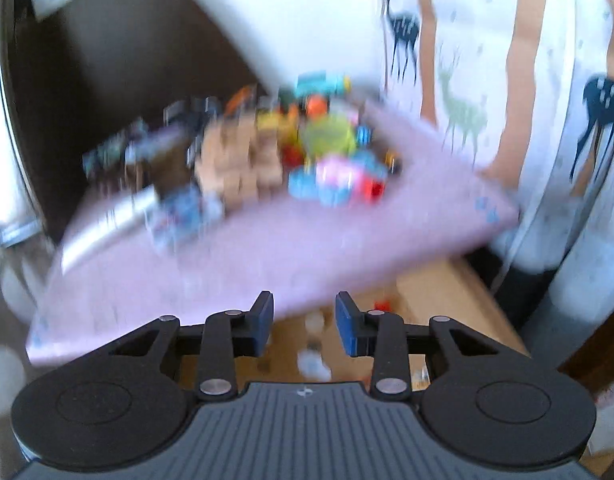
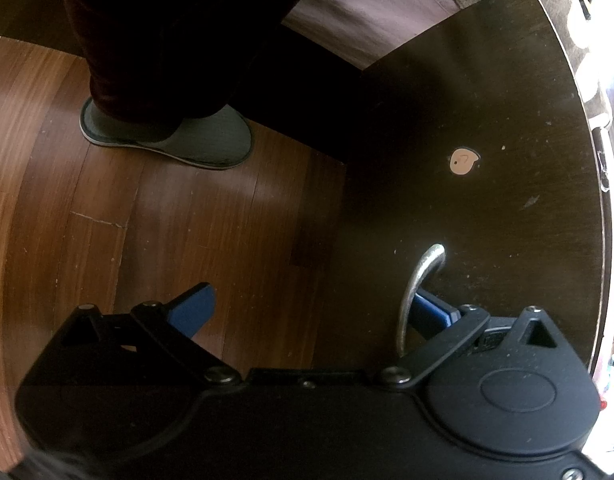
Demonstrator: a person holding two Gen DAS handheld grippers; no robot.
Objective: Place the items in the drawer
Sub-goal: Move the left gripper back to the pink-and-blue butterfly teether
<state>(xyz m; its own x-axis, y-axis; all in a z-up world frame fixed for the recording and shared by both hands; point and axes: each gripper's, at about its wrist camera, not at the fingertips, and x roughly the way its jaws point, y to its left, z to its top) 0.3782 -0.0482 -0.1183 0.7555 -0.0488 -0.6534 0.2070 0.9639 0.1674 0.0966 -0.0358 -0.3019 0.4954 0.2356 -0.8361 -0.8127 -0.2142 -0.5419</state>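
We see the left gripper [image 1: 304,322] with jaws apart and empty above the open light wooden drawer [image 1: 439,300], where a few small blurred items [image 1: 315,354] lie. Beyond, a lilac-covered table [image 1: 267,248] carries a blurred heap of colourful toys [image 1: 275,148]. Our right gripper [image 2: 311,308] has jaws spread, one fingertip [image 2: 431,312] behind the curved metal handle [image 2: 417,292] of the dark drawer front [image 2: 487,120].

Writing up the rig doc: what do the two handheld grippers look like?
Both match: the left gripper and right gripper have matte black bodies, black linkage arms on silver pivot screws, round black discs either side, and blue finger pads. The left's grey ribbed centre plate carries a small crosshair mark. No cables visible.
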